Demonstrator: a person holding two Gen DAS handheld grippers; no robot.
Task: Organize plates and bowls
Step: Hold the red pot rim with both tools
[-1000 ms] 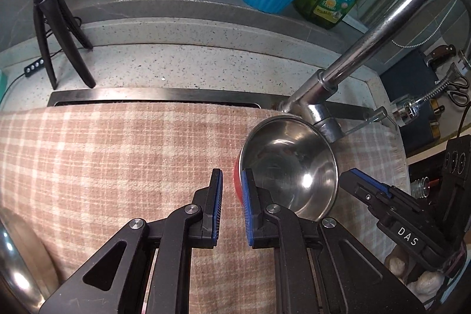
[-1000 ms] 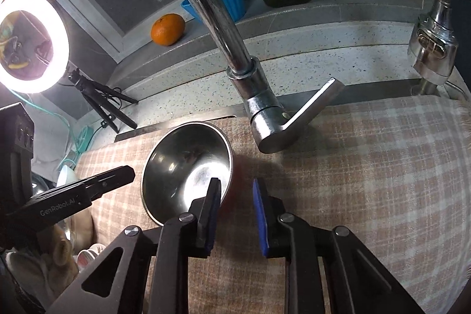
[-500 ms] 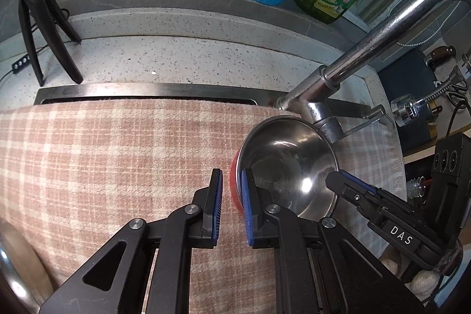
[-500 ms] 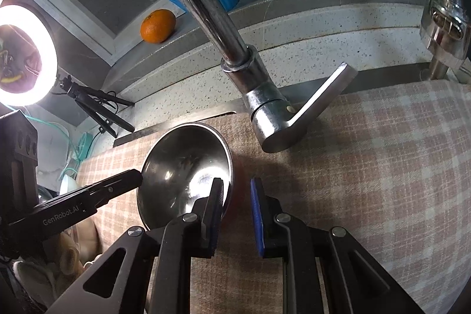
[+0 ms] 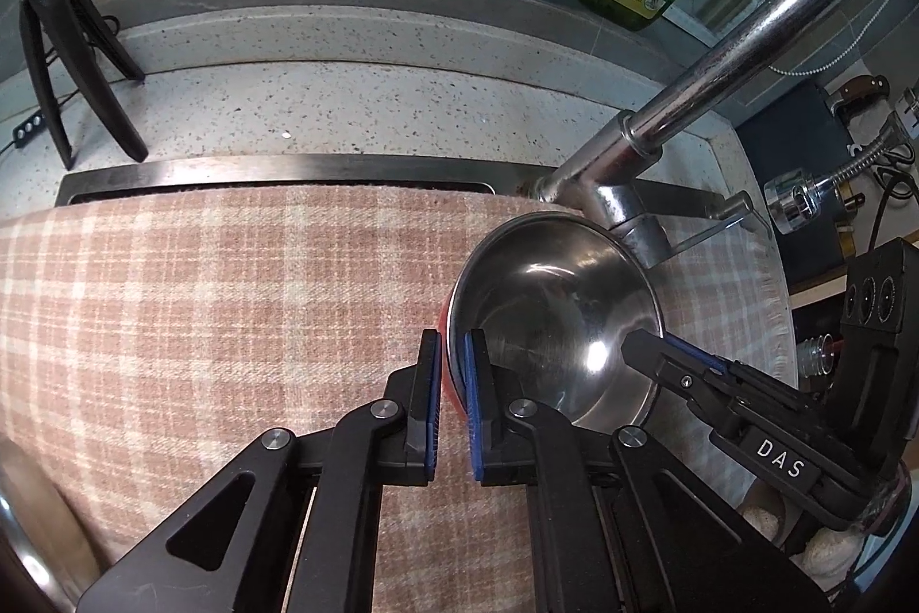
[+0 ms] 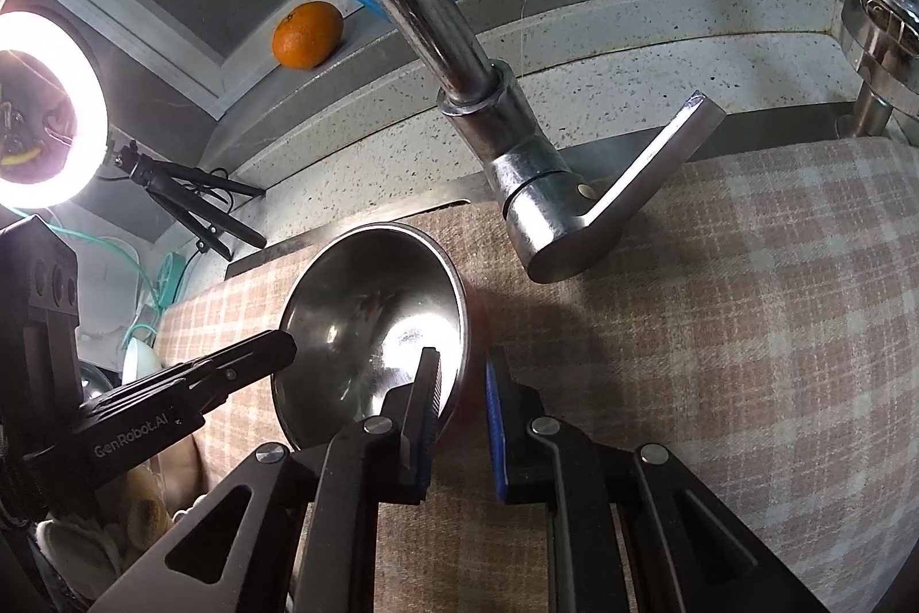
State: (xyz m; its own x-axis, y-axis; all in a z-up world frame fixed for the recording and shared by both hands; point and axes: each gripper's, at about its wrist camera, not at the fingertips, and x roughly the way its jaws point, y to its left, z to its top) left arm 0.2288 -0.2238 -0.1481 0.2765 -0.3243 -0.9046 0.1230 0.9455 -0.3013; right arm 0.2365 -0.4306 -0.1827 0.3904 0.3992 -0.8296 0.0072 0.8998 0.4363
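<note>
- I have the steel bowl (image 5: pixel 551 320) pinched at opposite rims: left gripper (image 5: pixel 454 406) and right gripper (image 6: pixel 462 417) both clenched on it, over the plaid cloth (image 5: pixel 201 303) beside the faucet (image 6: pixel 517 188).
- Step, I judge: carrying it.
- Next needs both hands moving together, clearing the faucet.
</note>
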